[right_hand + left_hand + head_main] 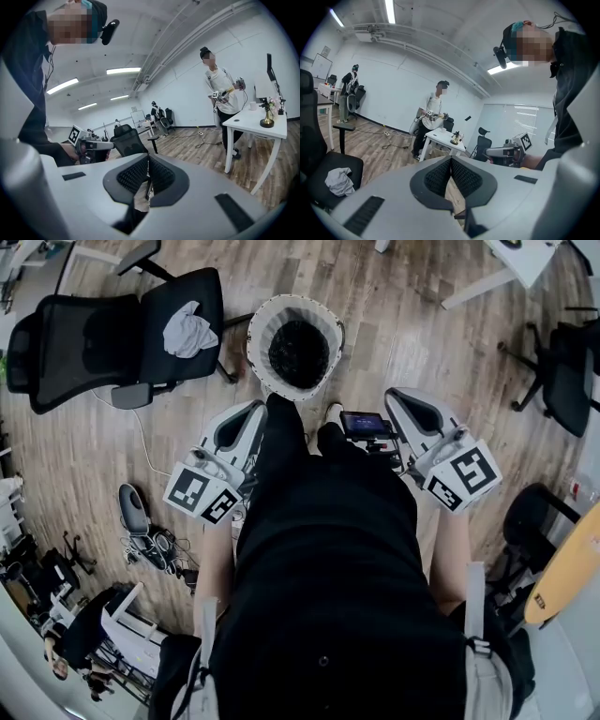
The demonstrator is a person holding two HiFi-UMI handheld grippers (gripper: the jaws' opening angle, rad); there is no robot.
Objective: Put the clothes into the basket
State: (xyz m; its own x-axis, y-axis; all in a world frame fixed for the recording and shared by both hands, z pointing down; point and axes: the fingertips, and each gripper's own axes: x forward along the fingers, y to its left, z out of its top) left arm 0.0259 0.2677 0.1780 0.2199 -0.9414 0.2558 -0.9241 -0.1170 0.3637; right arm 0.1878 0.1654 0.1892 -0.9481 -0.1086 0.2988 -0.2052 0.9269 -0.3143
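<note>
The left gripper (451,163) is showing its jaws pressed together with nothing between them, and the right gripper (148,164) is doing the same. Both are hanging in front of the person's waist, each to its own side, well apart from any clothing.

Judging from this, the person is standing between picks: dark clothes (298,354) are already lying inside the white laundry basket (265,320), while one grey garment (188,332) is waiting on the seat of the black office chair (155,296). The step in hand is likely the reach for that last piece. The next move is calling for the left gripper, which is on the chair's side, to swing over the seat, spread its jaws, come down onto a raised fold and close there, then carry the piece across to the basket's rim.

The garment is lying crumpled in a loose heap toward the seat's front edge, the one nearest the basket. It is pale against the dark cushion, with soft folds sticking up, and is looking limp and light. The basket is standing on the wooden floor just beside the chair, right in front of the person's feet.
</note>
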